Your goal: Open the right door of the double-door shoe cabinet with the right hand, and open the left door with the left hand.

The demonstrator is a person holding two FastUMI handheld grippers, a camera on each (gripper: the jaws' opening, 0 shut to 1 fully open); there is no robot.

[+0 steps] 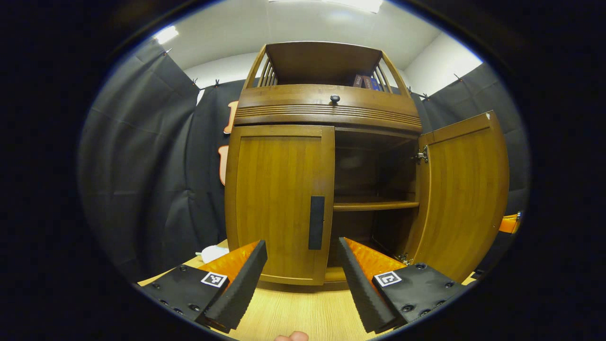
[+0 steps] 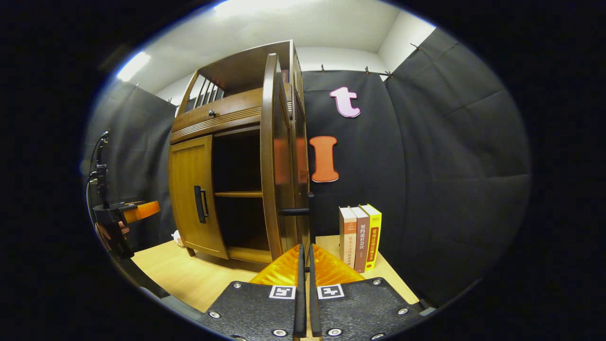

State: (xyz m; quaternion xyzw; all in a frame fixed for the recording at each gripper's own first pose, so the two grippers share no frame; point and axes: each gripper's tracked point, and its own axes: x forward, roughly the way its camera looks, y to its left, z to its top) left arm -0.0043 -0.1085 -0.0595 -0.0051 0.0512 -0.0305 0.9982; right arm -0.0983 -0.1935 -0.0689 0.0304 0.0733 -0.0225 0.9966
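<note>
Left door (image 1: 279, 203) shut, right door (image 1: 466, 189) swung wide. We bring spread left gripper (image 1: 303, 279) squarely around handle (image 1: 316, 222), clamp, pull outward; right gripper (image 2: 305, 258) closed, empty.

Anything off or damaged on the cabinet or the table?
Nothing stands out. The cabinet looks intact: right door swung open on its hinges, left door shut and square. Three books stand upright on the table. A small whitish thing lies beside the cabinet, too small to identify.
</note>
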